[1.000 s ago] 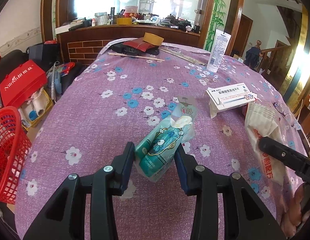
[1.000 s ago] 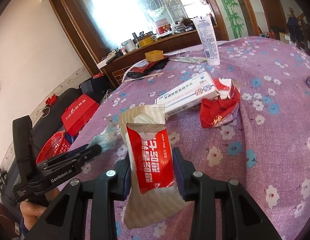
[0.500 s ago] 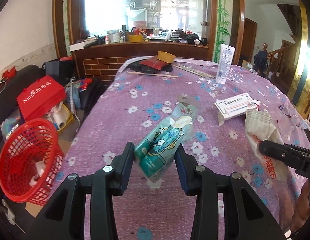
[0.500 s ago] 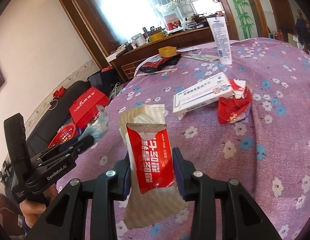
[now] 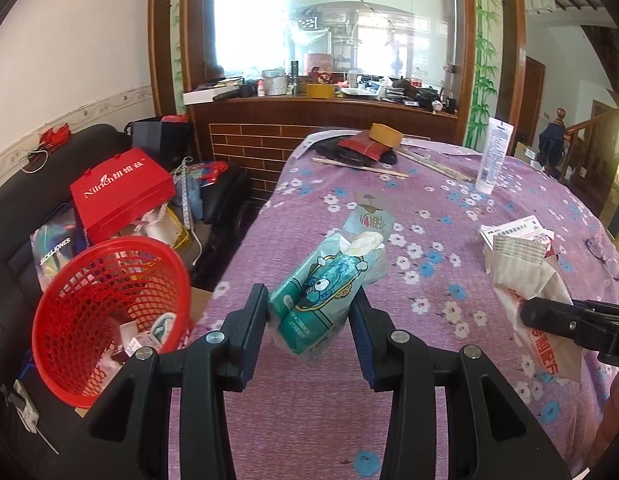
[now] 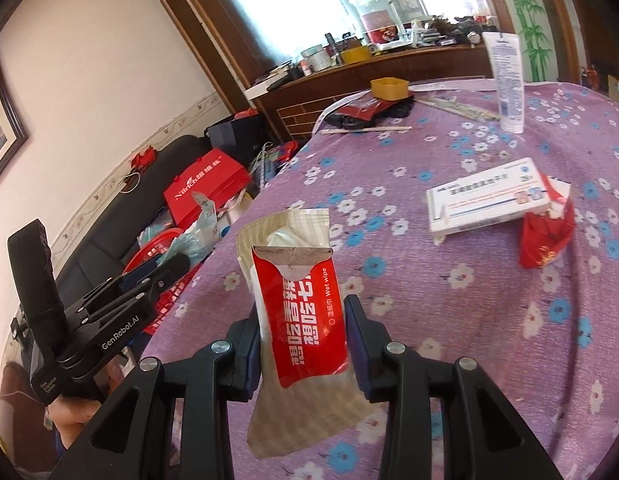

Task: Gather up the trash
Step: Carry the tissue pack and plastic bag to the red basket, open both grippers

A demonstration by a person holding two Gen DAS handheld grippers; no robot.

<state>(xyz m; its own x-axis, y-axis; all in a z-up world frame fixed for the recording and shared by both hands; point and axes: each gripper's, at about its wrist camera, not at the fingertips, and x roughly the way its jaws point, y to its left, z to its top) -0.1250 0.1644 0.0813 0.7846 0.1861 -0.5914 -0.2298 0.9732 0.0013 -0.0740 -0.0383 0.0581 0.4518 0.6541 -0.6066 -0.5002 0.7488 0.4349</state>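
Trash fills both grippers: the left gripper pinches a teal tissue pack, the right gripper a red wipe packet, both above the purple tablecloth. Red basket sits left of the table, medicine box and white tube behind.

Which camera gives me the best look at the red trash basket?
The left wrist view: the red basket shows whole, with trash inside. In the right wrist view only a sliver peeks out behind the left gripper.
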